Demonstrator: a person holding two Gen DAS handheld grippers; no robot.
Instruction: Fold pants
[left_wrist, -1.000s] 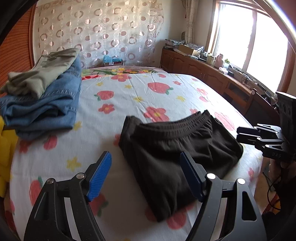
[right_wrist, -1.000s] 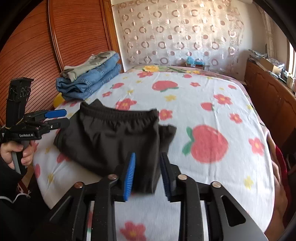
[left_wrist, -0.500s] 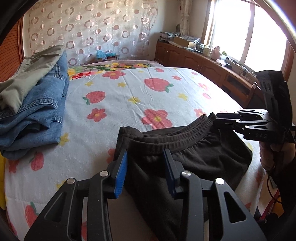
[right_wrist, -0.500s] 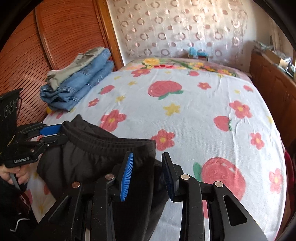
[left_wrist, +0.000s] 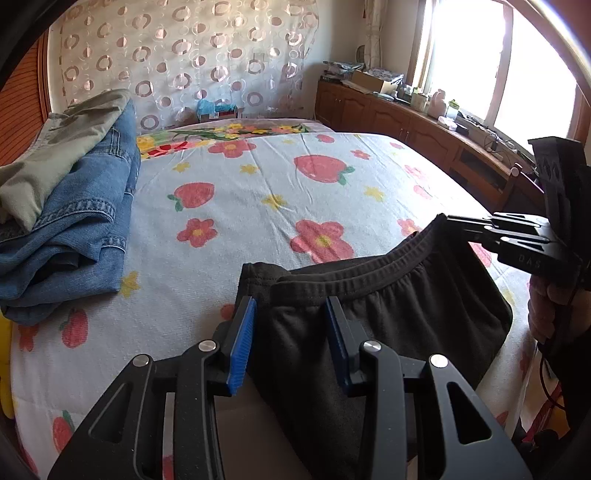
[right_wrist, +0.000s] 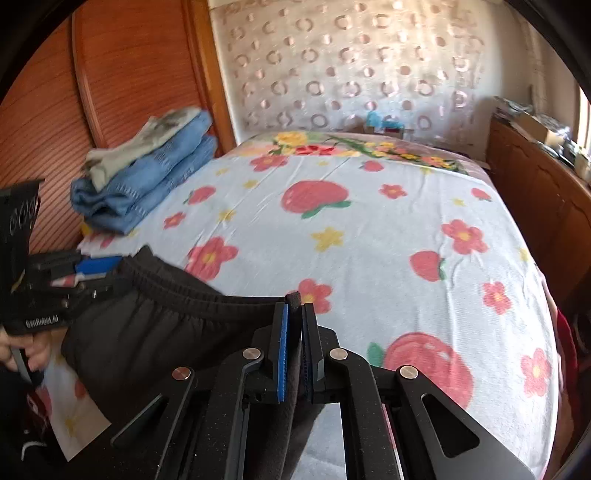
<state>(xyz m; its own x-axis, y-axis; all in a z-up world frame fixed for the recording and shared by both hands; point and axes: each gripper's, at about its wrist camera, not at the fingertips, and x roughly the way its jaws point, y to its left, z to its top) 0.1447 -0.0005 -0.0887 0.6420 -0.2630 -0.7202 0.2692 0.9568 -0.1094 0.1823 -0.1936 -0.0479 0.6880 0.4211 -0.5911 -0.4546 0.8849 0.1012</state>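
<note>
Right tongs (right_wrist: 293, 332) have just snapped closed on the elastic waistband corner of the folded black cotton pants (left_wrist: 388, 317) at the near edge of the flower-print bed (left_wrist: 258, 206), left tongs (left_wrist: 290, 332) narrowed around thicker cloth at the other corner, so uneven lifting could spill the folds.

Pants (left_wrist: 388, 321): matt black knit cloth, ribbed waistband. Jeans (left_wrist: 70, 236): rough blue denim. Bed (left_wrist: 258, 192): printed cotton sheet. Wardrobe (right_wrist: 122, 74) behind jeans: ribbed, semi-gloss wood.
</note>
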